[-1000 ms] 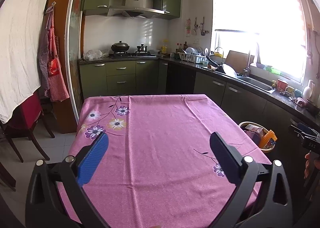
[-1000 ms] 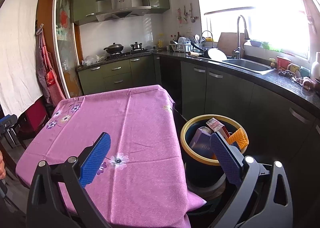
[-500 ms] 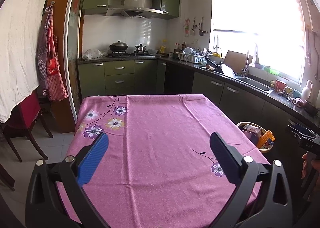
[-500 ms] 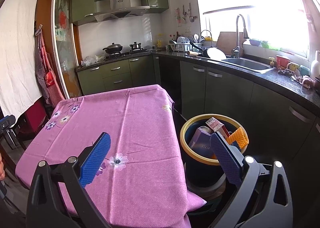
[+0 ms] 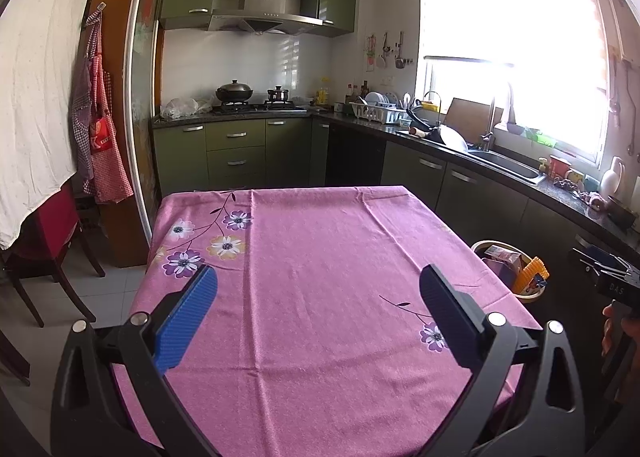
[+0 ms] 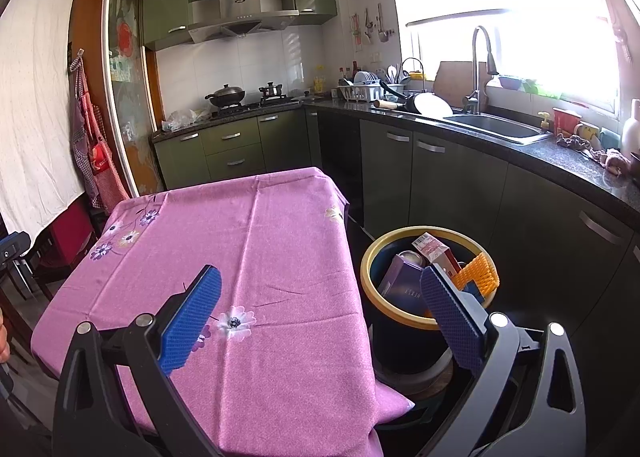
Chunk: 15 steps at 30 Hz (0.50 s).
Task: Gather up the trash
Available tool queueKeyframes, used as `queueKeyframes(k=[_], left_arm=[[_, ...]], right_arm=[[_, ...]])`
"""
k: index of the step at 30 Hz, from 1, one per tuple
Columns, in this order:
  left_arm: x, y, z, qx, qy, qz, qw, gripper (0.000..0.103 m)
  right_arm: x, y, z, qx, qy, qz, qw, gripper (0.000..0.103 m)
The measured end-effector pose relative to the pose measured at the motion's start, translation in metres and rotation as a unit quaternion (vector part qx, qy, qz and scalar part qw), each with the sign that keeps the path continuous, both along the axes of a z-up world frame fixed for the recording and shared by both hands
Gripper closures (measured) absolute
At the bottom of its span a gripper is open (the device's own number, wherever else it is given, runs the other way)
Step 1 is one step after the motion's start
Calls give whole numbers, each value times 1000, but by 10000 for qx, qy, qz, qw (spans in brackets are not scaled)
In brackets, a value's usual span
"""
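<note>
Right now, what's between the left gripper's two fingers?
Only bare pink tablecloth, as the left wrist view shows. The left gripper is open and holds nothing.

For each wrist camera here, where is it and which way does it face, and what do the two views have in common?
Left wrist: above the near edge of the pink table, facing the stove wall; the open left claw frames it, fingers of a hand at the right edge.
Right wrist: at the table's near right corner, facing the bin of trash and the sink counter; the open right claw shows.
Shared: the table, the bin, the stove and green cabinets.
</note>
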<state>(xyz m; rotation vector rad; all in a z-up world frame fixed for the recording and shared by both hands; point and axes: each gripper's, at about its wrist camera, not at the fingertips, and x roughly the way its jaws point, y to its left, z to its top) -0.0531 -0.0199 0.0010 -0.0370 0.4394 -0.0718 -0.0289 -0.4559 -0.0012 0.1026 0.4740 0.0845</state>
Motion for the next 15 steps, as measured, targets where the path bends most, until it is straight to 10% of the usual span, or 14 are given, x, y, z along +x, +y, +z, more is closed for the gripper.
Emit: queueKeyframes(k=[15], left_arm=[[1,-2,-2,21,46,-60,10000,7]], right_arm=[[3,1,-4,10,14,17,10000,5]])
